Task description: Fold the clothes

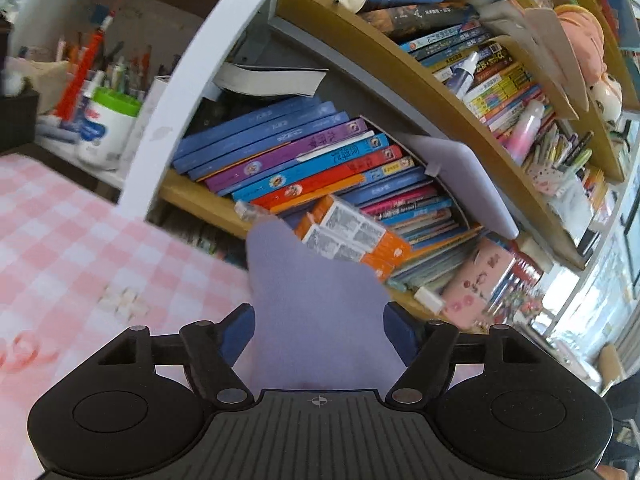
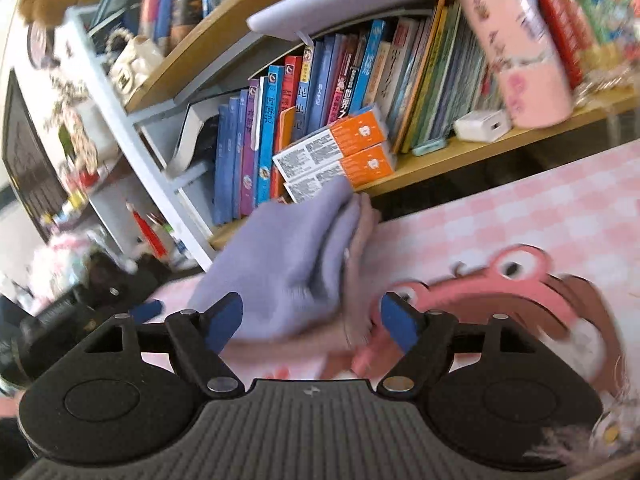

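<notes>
Left gripper (image 1: 319,332) spread, lavender cloth (image 1: 316,312) loose between blue pads at lower centre. Right gripper (image 2: 311,322) spread over cloth (image 2: 288,276). Pink checked counter (image 1: 60,232) beneath; bookshelf (image 1: 192,196) edge close behind.

Ahead we find a packed bookshelf (image 2: 400,60), orange boxes (image 2: 344,152) jutting off its lowest board. We note a lavender garment (image 2: 288,264) blocking the near centre; bare pink-check tablecloth (image 1: 60,240) either side.

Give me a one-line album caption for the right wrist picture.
Open right gripper over a lavender garment on the pink checked tablecloth, beside a crowded bookshelf.
</notes>
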`<state>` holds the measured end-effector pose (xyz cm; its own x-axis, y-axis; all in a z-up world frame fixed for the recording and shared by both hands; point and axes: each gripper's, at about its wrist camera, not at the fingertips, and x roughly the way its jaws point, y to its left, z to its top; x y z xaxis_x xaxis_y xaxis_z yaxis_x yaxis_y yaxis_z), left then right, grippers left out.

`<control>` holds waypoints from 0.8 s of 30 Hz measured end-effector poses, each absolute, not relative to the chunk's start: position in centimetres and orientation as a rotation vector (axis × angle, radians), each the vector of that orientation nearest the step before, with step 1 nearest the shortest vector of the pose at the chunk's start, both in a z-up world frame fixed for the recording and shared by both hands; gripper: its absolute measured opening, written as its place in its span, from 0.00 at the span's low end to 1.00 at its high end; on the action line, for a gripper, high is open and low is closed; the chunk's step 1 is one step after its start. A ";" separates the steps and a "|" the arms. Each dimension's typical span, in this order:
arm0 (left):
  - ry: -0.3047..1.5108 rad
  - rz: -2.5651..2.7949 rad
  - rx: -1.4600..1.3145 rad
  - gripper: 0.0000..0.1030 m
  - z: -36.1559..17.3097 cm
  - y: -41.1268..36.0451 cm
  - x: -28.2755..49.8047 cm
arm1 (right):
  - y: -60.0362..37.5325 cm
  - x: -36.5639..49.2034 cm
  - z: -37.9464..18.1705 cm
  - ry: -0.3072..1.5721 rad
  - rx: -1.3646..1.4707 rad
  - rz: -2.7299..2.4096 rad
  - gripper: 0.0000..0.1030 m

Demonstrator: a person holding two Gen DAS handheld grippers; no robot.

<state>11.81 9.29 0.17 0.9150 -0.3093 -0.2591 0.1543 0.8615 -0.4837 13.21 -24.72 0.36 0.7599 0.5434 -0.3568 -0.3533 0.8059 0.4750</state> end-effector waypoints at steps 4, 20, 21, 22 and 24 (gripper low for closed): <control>0.334 -0.196 -0.388 0.79 0.3 7.5 7.8 | -24.2 8.5 0.8 0.457 0.278 0.476 0.78; 0.295 -0.051 -0.113 0.91 0.6 3.4 0.7 | -22.3 1.2 0.8 0.336 0.023 0.357 0.97; 0.296 -0.050 -0.112 0.92 0.6 3.4 0.7 | -22.2 1.2 0.9 0.336 0.017 0.356 0.99; 0.297 -0.049 -0.112 0.94 0.6 3.4 0.7 | -22.1 1.2 0.9 0.336 0.011 0.354 1.00; 0.308 -0.037 -0.113 0.95 0.5 3.4 0.8 | -22.0 1.2 0.9 0.338 -0.002 0.352 1.00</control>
